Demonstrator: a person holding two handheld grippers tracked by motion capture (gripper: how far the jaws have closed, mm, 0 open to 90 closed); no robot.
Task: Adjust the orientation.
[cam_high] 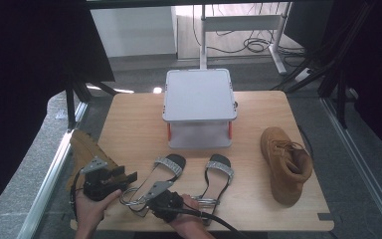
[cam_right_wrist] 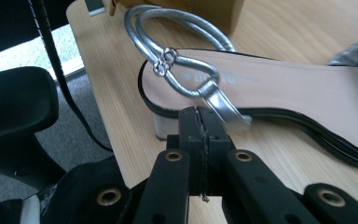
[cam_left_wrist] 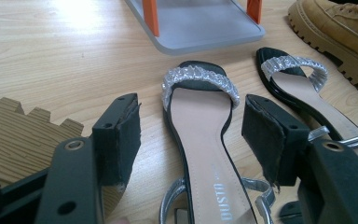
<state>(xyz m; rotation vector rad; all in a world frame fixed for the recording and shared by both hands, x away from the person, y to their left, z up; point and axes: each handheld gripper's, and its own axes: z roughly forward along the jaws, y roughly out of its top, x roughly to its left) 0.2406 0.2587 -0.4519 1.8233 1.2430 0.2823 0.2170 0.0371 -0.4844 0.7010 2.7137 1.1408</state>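
The left sandal [cam_high: 155, 180] lies on the wooden table [cam_high: 129, 129] near its front edge, toe with a glittery band pointing toward twelve o'clock, heel toward six. Its beige insole carries printed writing near the heel: in the left gripper view [cam_left_wrist: 200, 154] the letters "DUSTO" can be read, and further lettering is cut off; in the right gripper view [cam_right_wrist: 261, 79] the same print is too blurred to read.

The right gripper [cam_high: 165, 199] sits at the sandal's heel, at about five o'clock from it; its jaws are pressed together with nothing between them, the tips just beside the silver ankle strap [cam_right_wrist: 200, 88] and the low heel. The left gripper [cam_high: 110, 180] is at about nine o'clock from the sandal, jaws standing apart, the sandal seen between them farther off on the table.

A second sandal [cam_high: 215, 180] lies at three o'clock, a tan boot [cam_high: 286, 167] beyond it, and a grey stand [cam_high: 199, 107] at twelve. Another tan boot [cam_high: 84, 149] rests behind the left gripper.
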